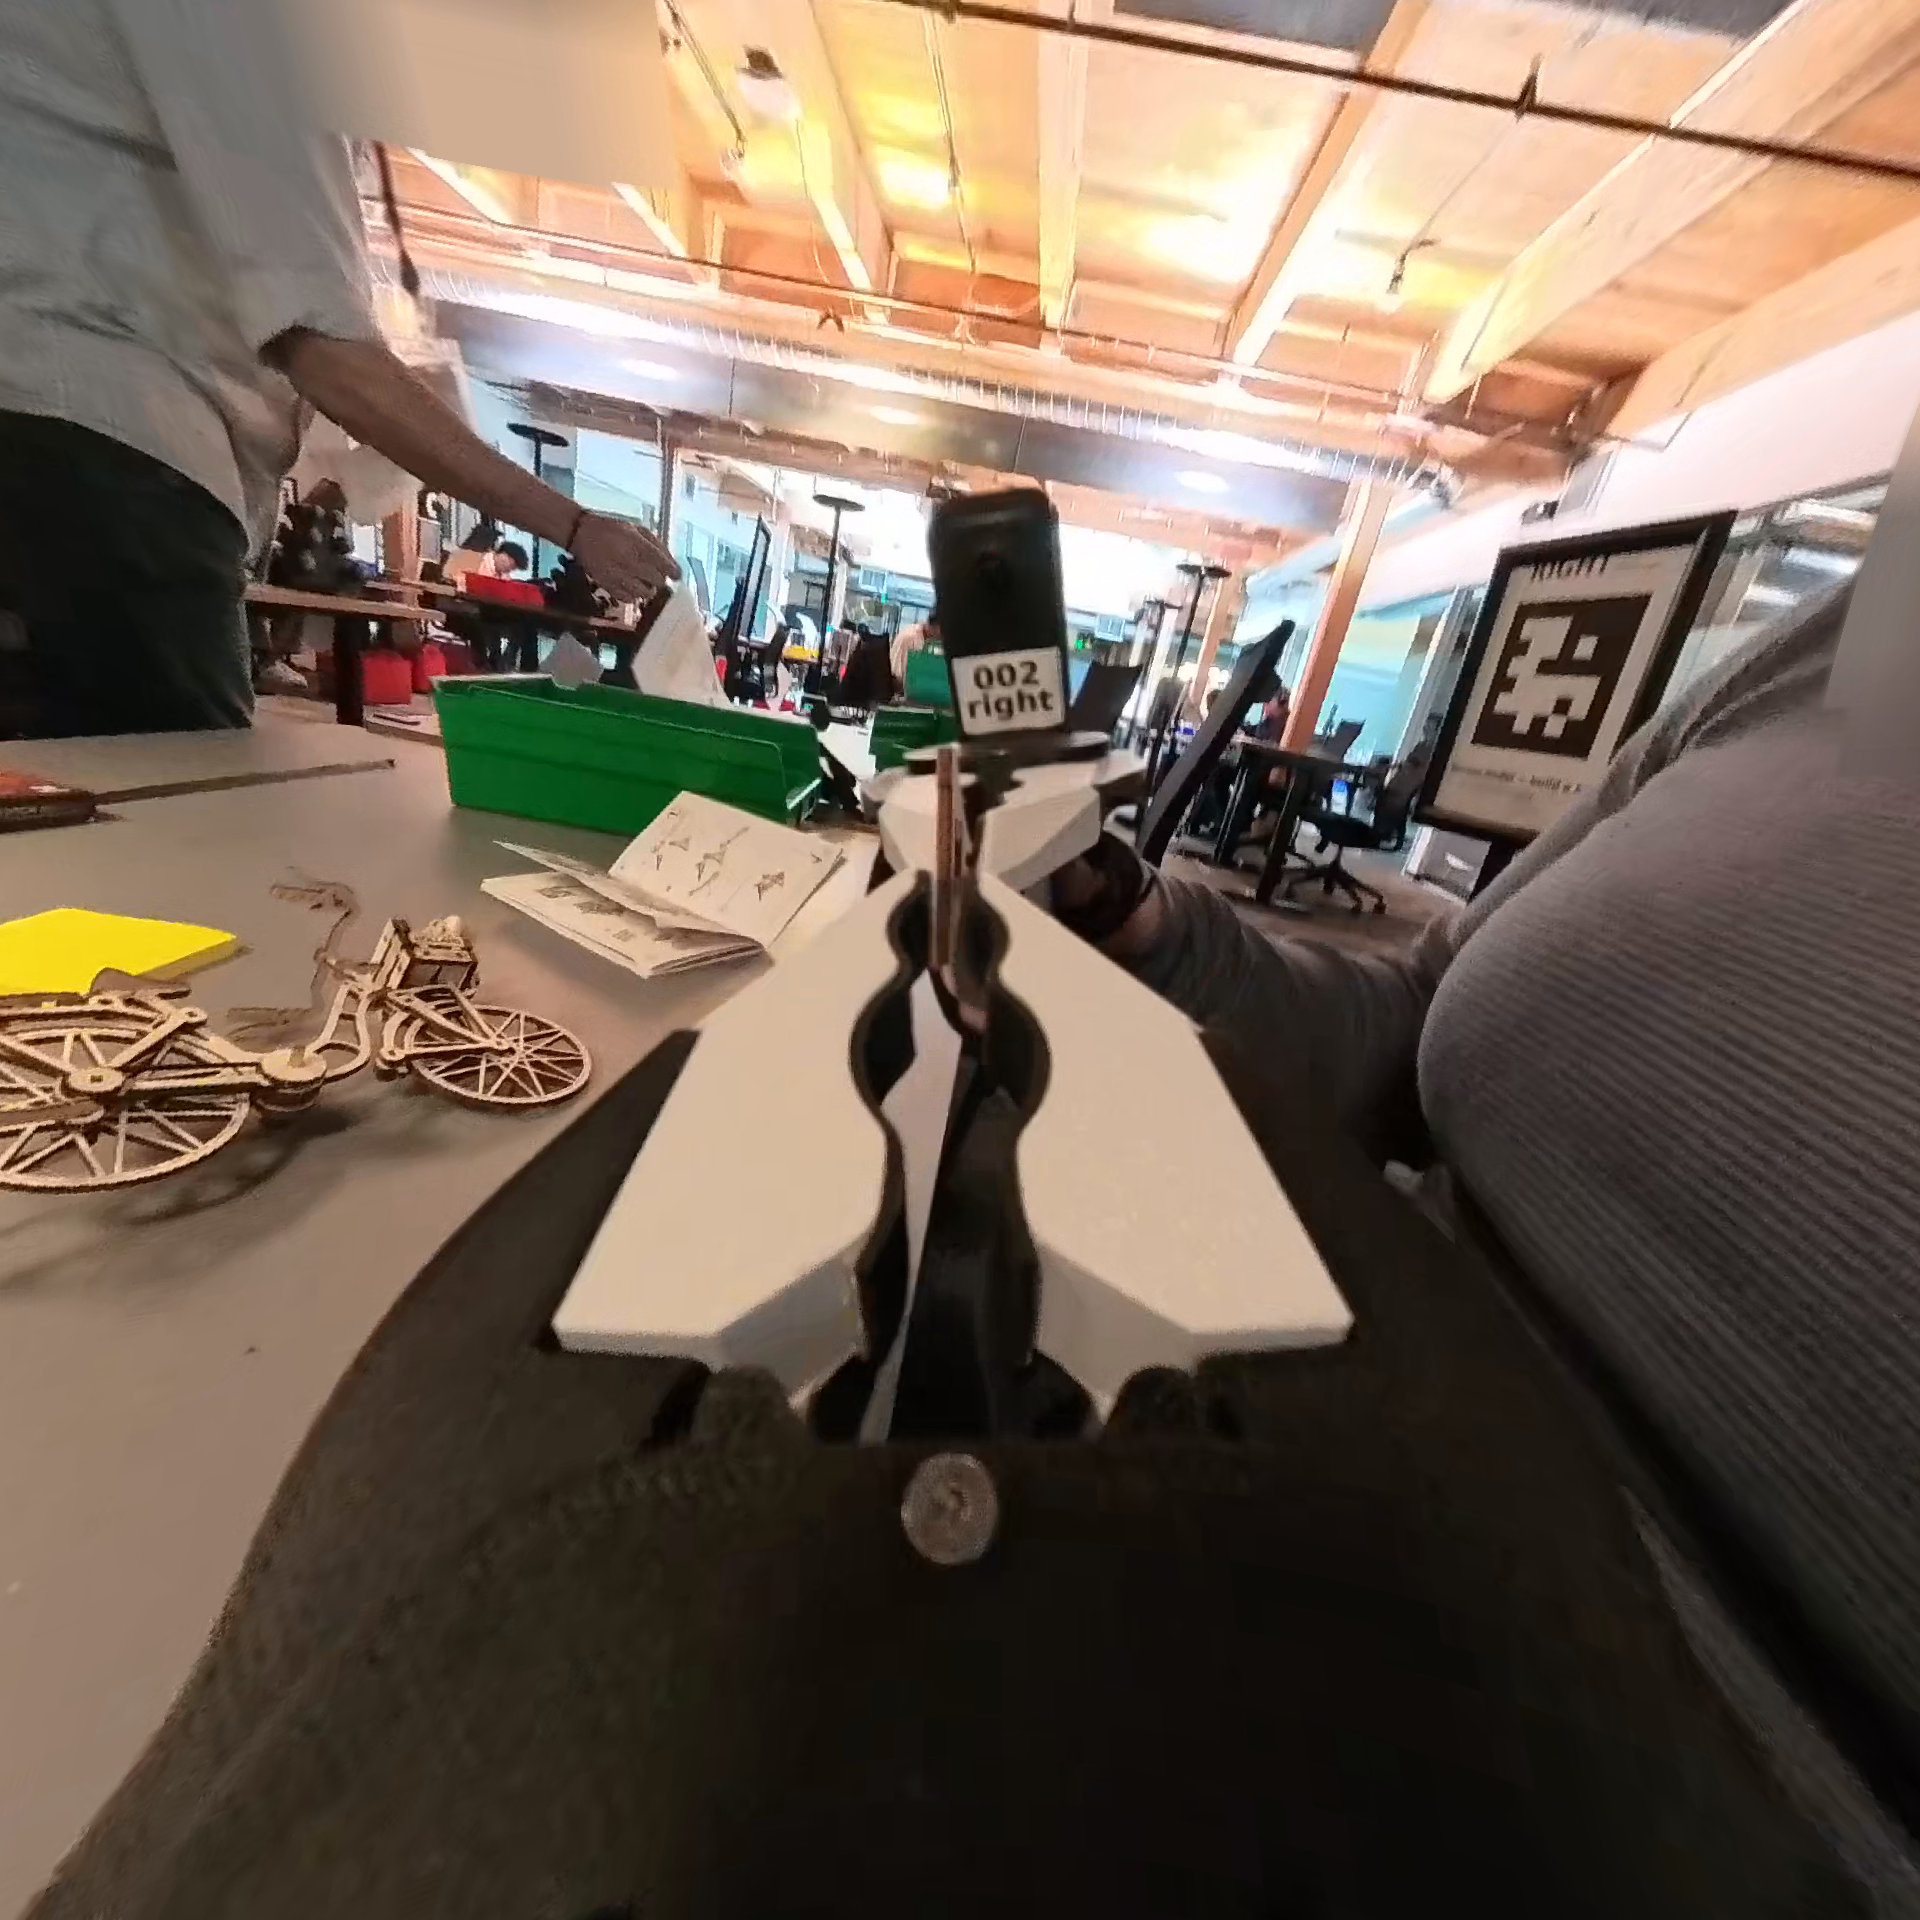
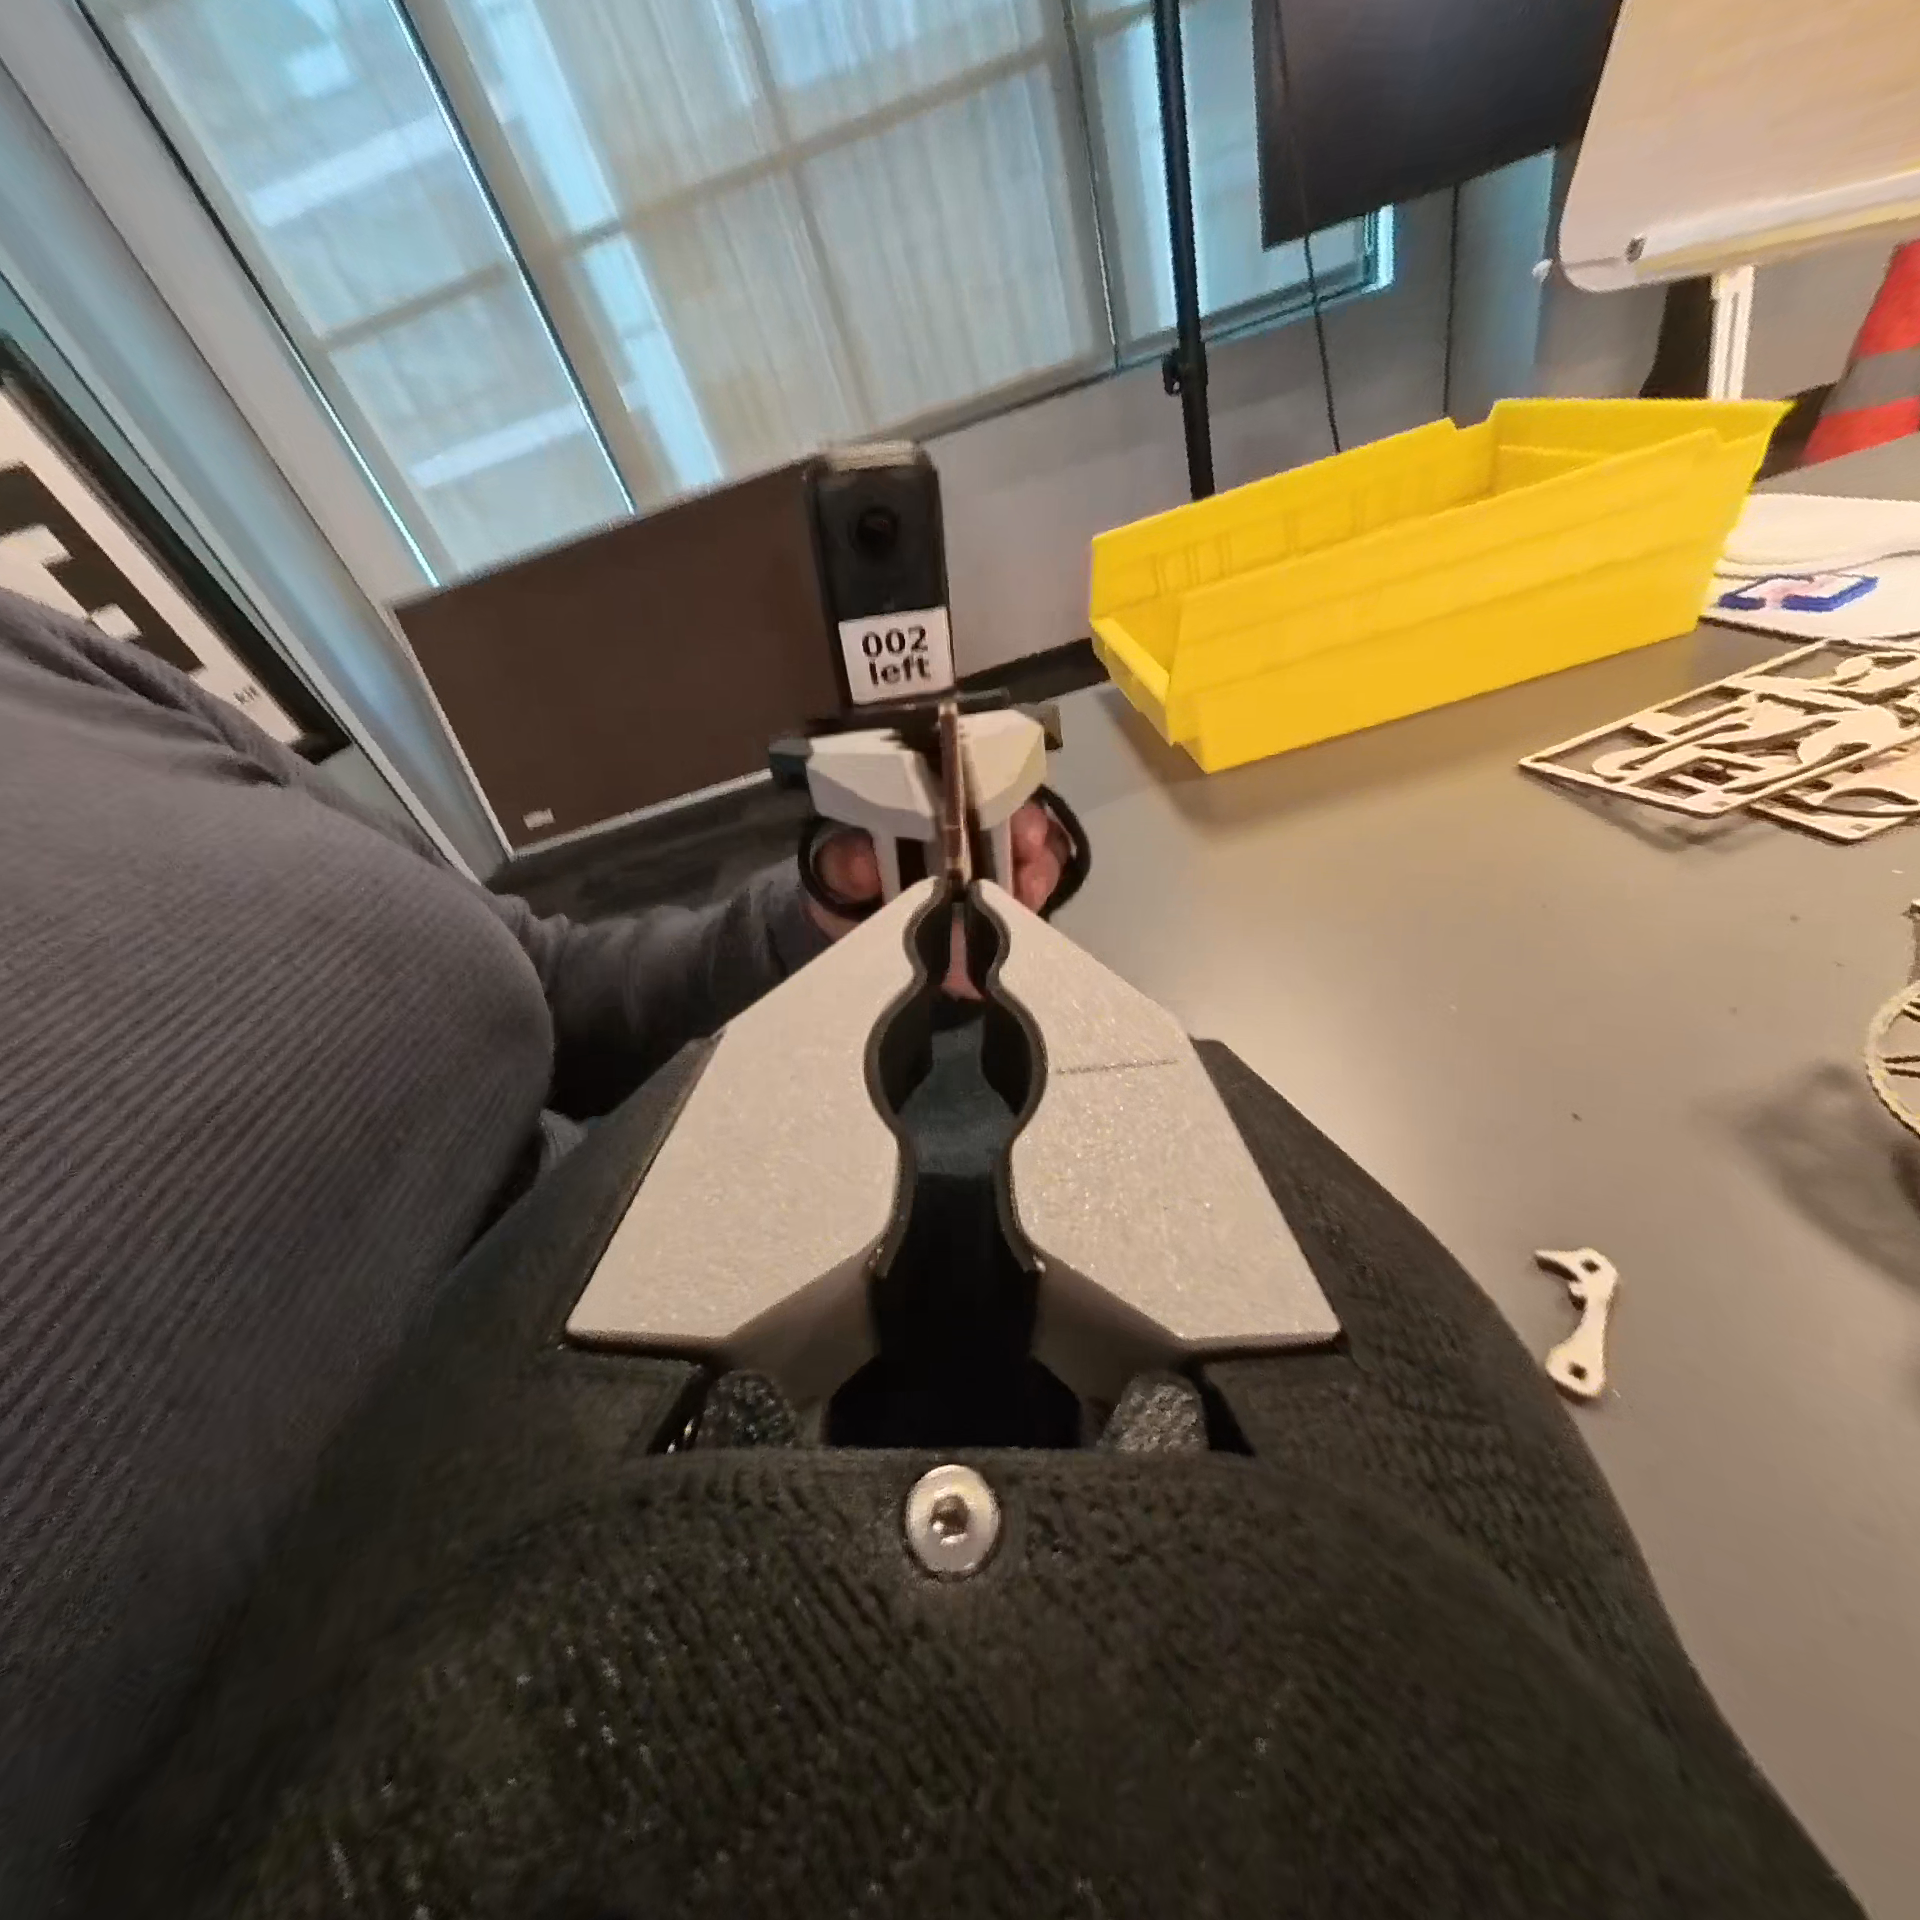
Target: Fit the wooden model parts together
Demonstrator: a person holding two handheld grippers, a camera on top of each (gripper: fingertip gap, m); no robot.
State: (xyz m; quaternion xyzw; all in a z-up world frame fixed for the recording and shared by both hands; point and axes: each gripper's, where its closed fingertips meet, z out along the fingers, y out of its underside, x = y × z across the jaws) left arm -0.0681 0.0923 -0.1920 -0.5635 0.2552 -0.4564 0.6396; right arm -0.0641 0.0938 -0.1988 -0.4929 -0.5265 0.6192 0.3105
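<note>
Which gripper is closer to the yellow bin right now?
Left. The yellow bin lies off to the side of the left gripper; the right gripper faces it from farther away, both tips shut on a thin wooden part.

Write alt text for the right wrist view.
The right hand-held gripper and the left hand-held gripper meet tip to tip, both shut on a thin wooden part held edge-on above a grey table. A yellow bin, wooden cut-out sheets and a small loose piece lie to the right.
</note>
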